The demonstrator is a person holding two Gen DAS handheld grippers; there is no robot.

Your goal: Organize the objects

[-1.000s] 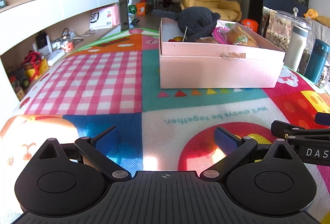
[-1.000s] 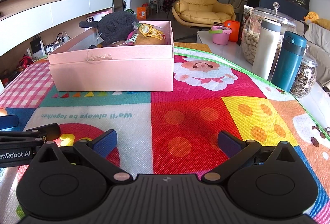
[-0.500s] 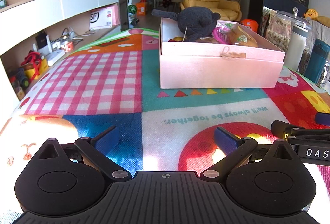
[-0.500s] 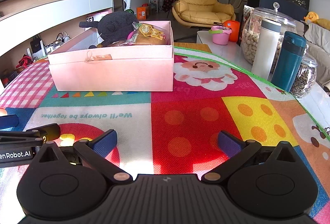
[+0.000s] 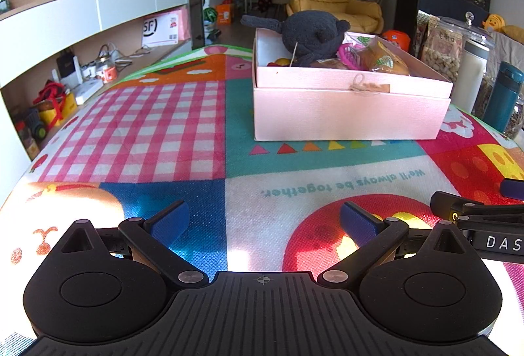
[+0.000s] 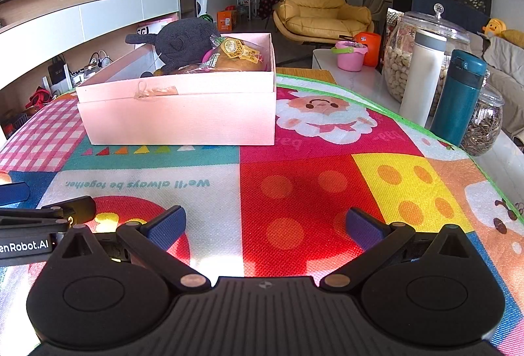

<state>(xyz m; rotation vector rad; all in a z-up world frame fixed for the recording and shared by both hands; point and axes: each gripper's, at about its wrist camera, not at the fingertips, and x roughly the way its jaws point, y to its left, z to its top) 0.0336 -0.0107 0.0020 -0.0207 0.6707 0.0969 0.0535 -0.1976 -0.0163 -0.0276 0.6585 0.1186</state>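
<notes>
Pink cardboard box (image 5: 347,113) sits on the colourful play mat (image 5: 163,126), well ahead of both grippers and apart from them. Seen from the left wrist, the box lies forward and to the right of the left gripper (image 5: 263,220), whose blue-padded fingers (image 5: 170,220) are spread wide with nothing between them, low over the mat's blue and white patches. Seen from the right wrist, the same box (image 6: 180,113) lies forward and to the left of the right gripper (image 6: 265,225), whose jaws are likewise spread wide and empty over the mat's (image 6: 294,192) red square. The two grippers sit side by side: part of the right one shows at the right edge of the left view, and the left gripper (image 6: 42,221) shows at the left edge of the right view.

Inside the box lie a dark grey plush toy (image 5: 311,34), a bagged bread roll with a yellow label (image 6: 235,56), and something bright pink (image 5: 348,52) between them; the plush rises above the rim at the far end. A taped scrap with string (image 5: 368,85) clings to the near rim.

Off the mat on the right side stand a white flask (image 6: 422,77), a teal flask (image 6: 458,97), a large glass jar of nuts (image 6: 399,61) and a smaller jar of seeds (image 6: 483,126). A yellow armchair (image 6: 321,11) stands farther back.
</notes>
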